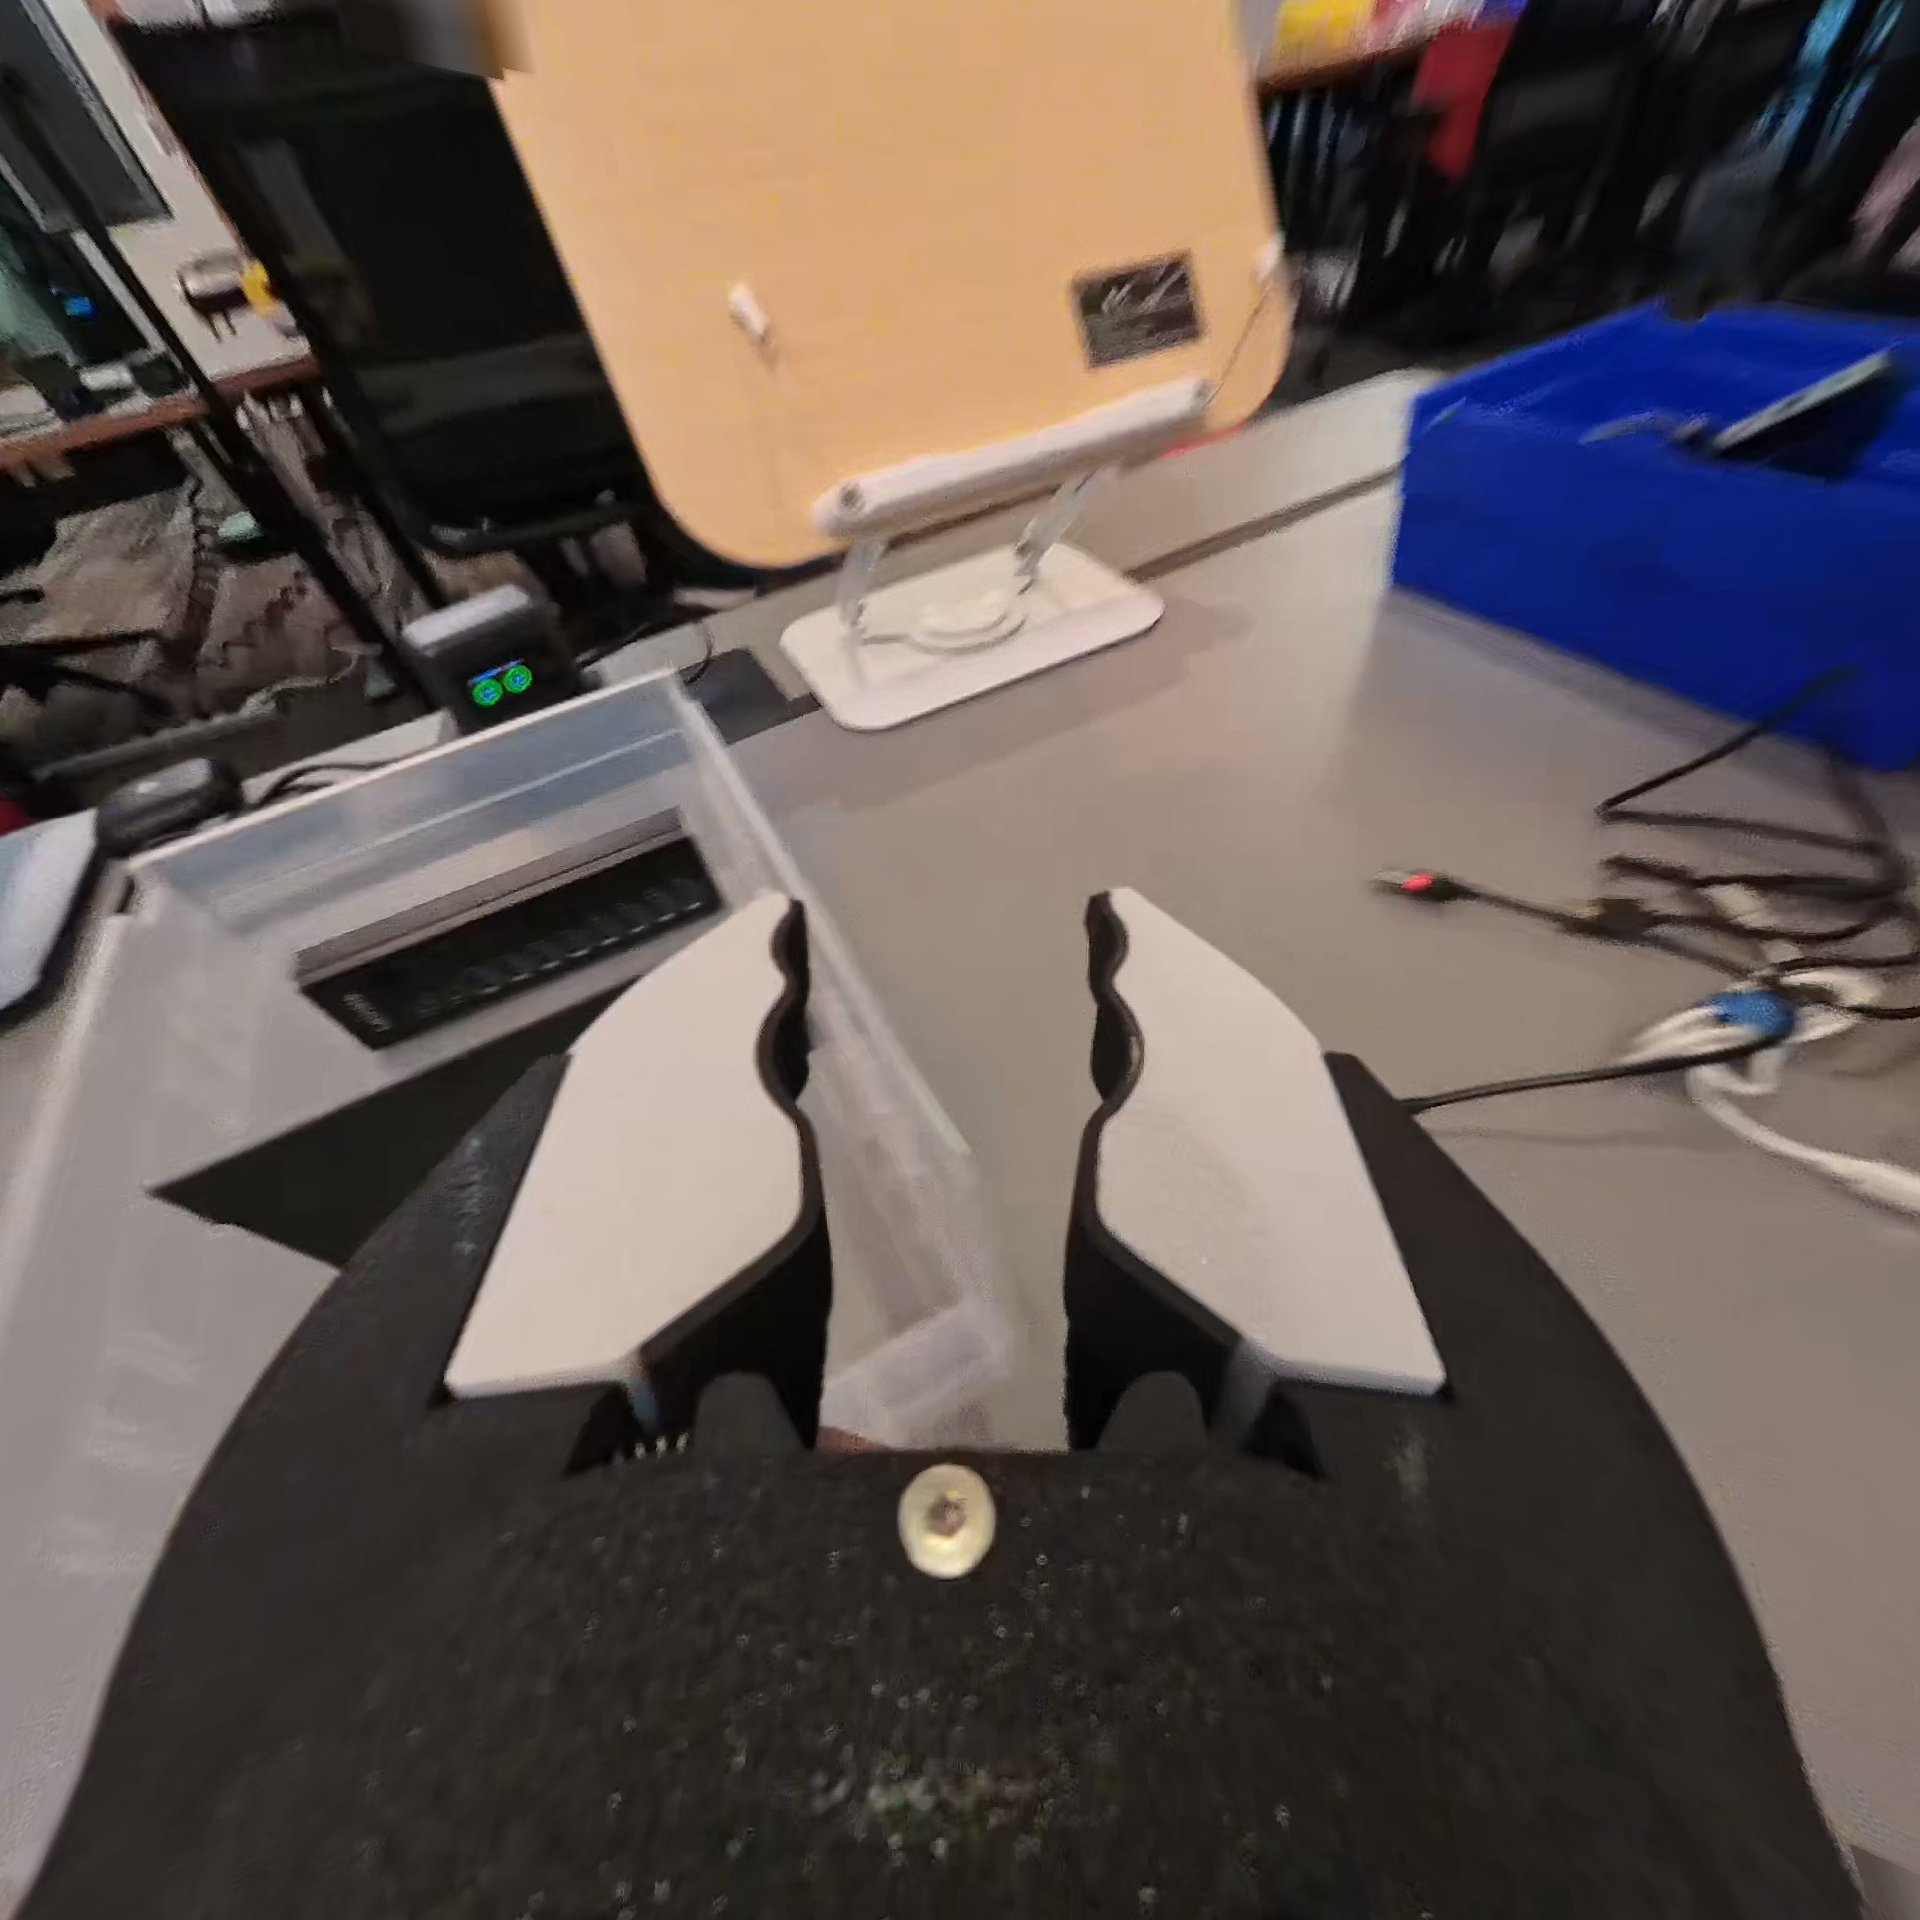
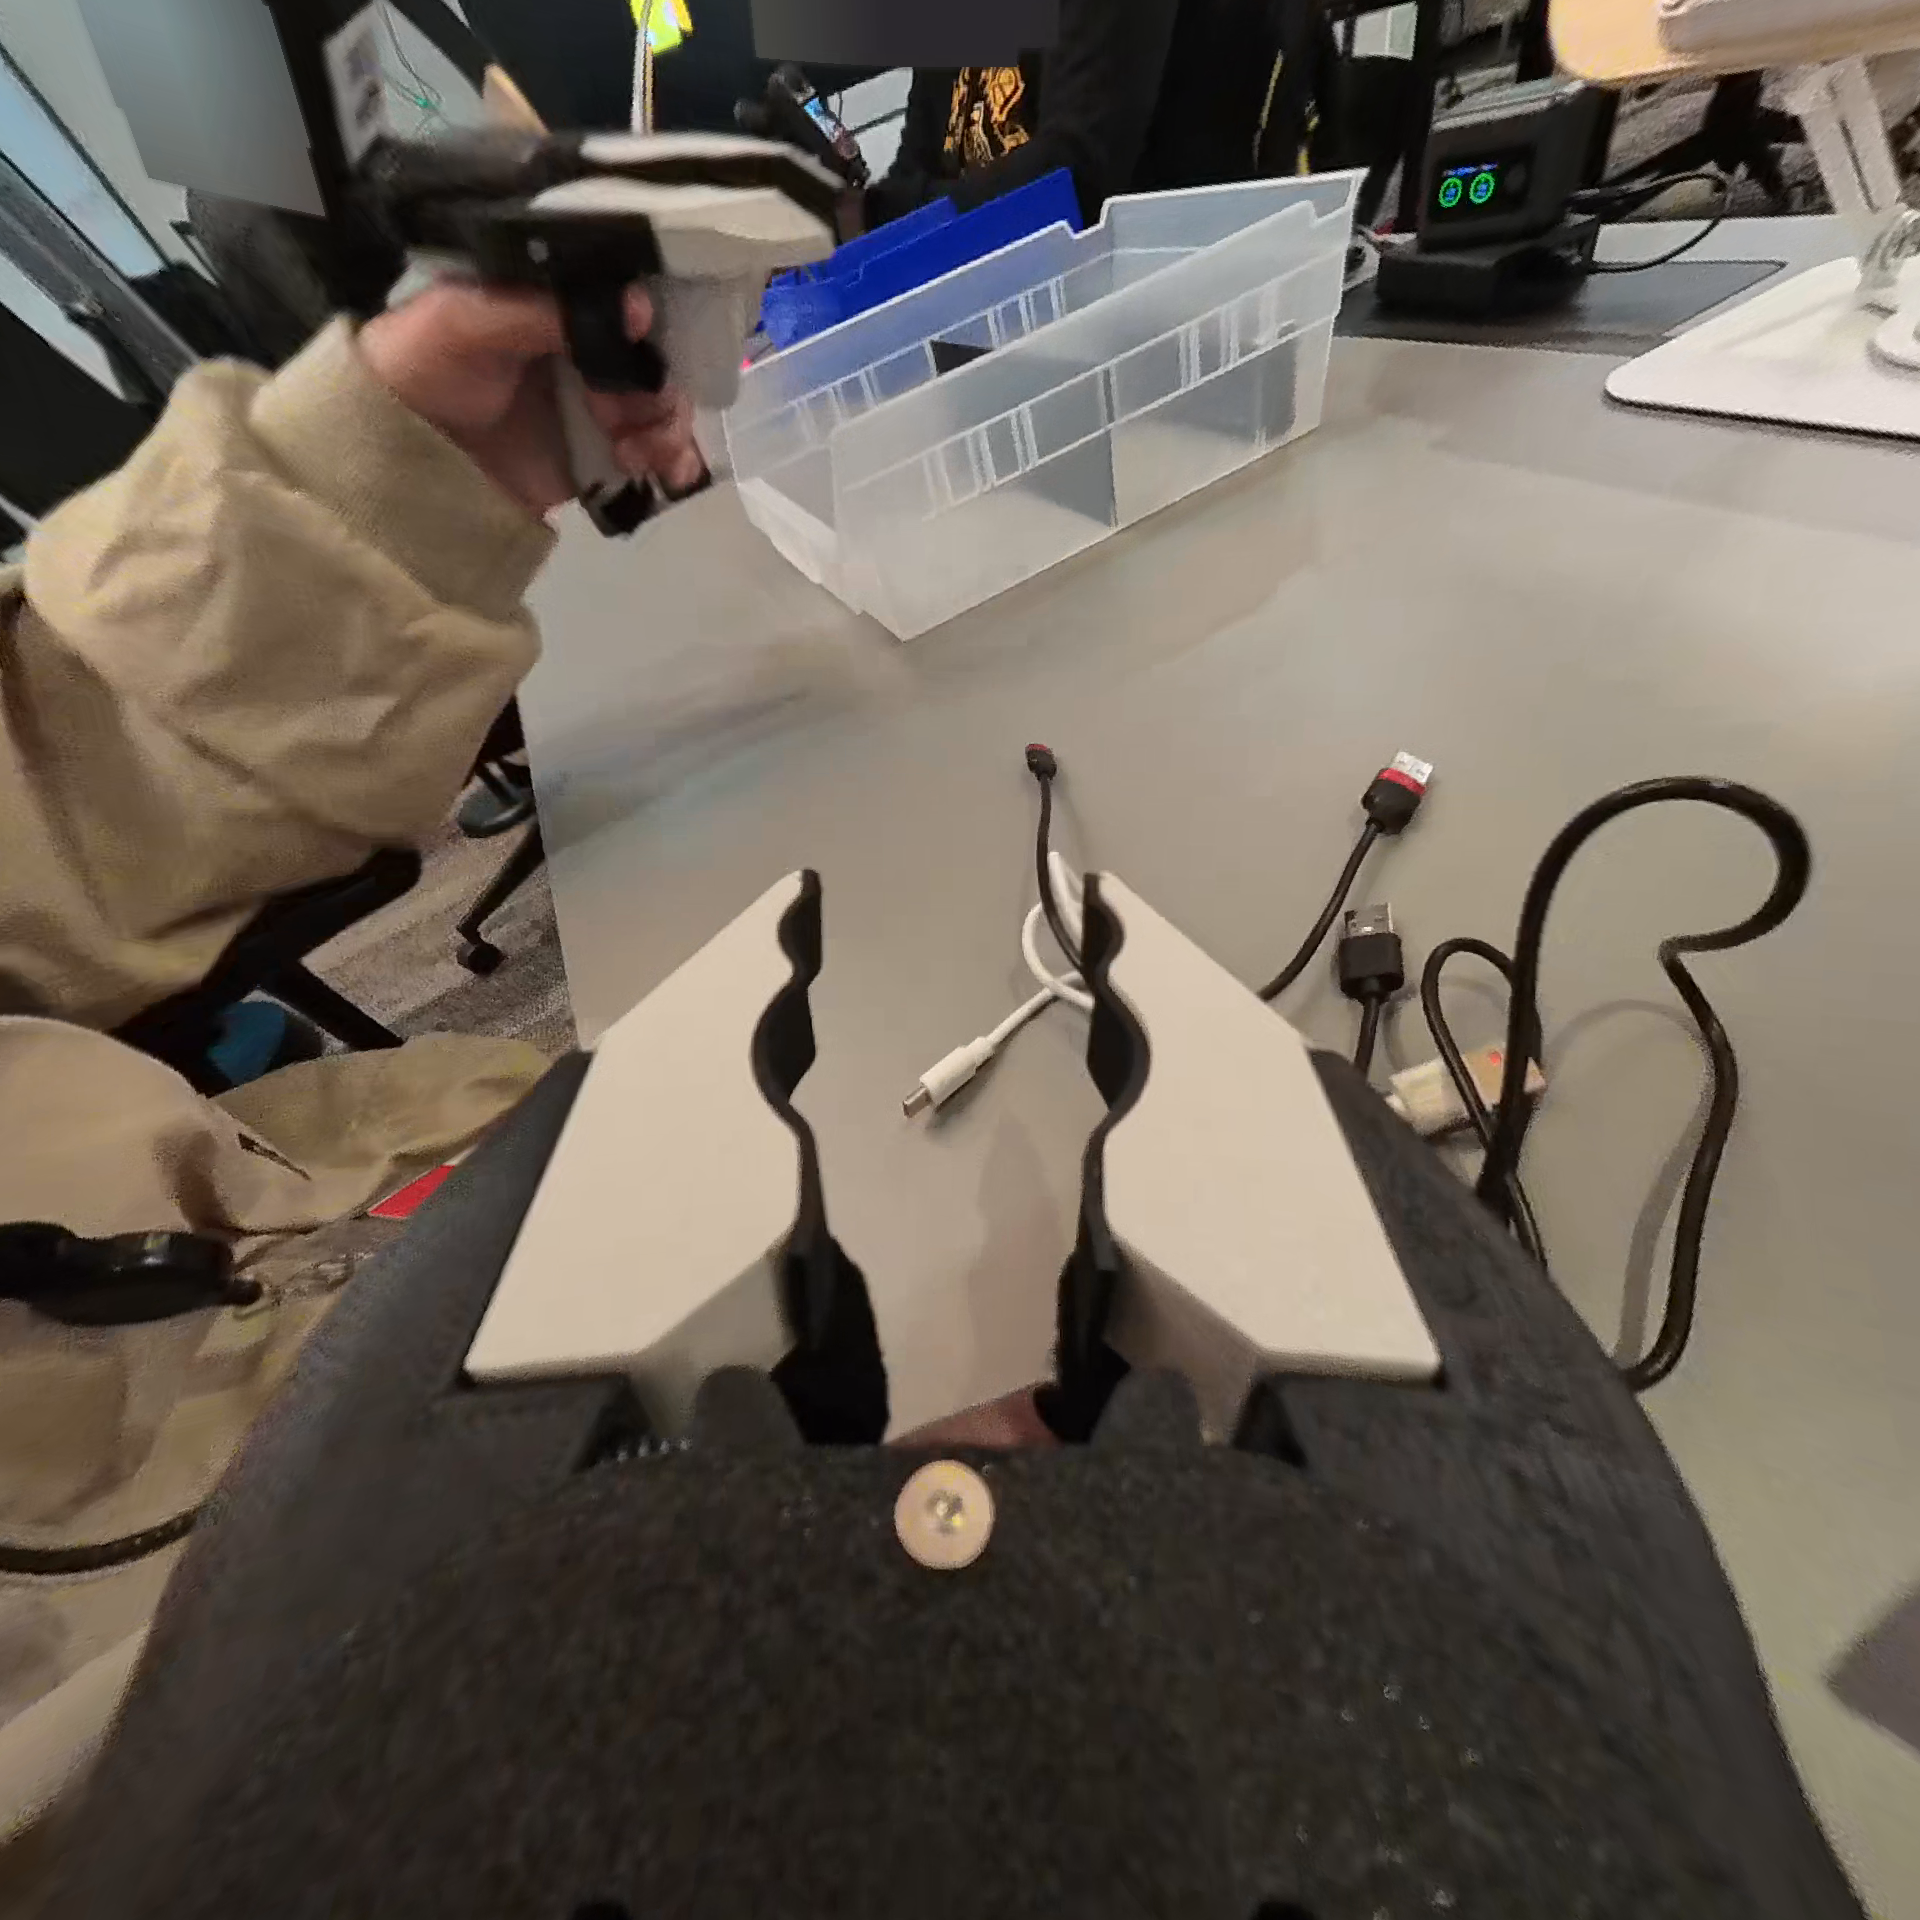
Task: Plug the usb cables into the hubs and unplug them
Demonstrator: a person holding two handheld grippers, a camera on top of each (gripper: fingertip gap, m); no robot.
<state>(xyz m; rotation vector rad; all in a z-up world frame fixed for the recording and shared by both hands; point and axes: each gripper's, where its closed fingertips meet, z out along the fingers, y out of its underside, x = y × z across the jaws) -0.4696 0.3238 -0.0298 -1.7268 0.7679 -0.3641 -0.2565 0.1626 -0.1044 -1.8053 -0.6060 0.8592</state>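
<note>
Right gripper (image 2: 948, 914) is held wide and empty just above the white cable (image 2: 971, 1065), whose plug lies between the jaws with its long axis slanted across them, while the left gripper (image 1: 943, 925), likewise wide, is raised by the hub (image 1: 509, 951).

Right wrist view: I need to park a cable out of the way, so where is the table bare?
Bare grey table lies between the clear bin and the cable ends. Crowded: white cable between the open right gripper fingers, black cables to their right.
</note>
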